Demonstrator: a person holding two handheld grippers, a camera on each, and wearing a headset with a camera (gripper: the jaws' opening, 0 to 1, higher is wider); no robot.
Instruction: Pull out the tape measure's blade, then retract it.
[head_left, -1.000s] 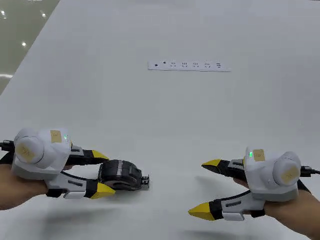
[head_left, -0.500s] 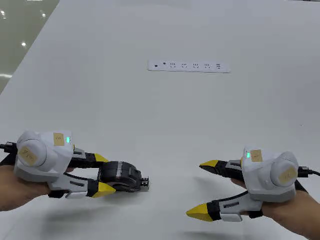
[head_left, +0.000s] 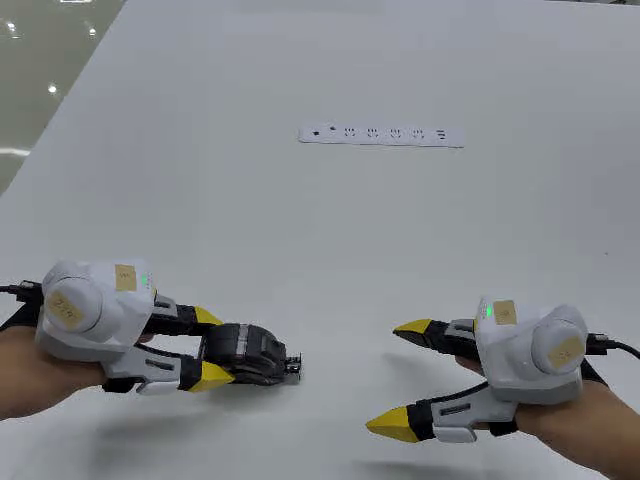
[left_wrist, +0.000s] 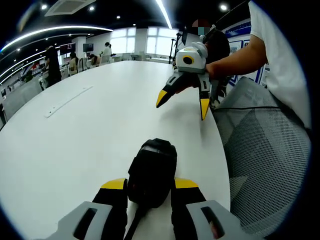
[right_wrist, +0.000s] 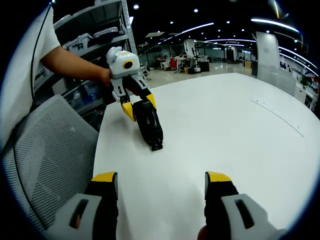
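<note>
Head view: left gripper (head_left: 210, 346) is clamped on the black tape measure (head_left: 248, 353) by the worktop's (head_left: 320, 230) near edge, blade undrawn. Right gripper (head_left: 399, 378), jaws wide apart and empty, has edged toward the blade tip, so the pull looks imminent.

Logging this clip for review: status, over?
Left gripper shut on black tape measure, blade not out. Right gripper open, apart from it. White power strip far back, not in the way.
</note>
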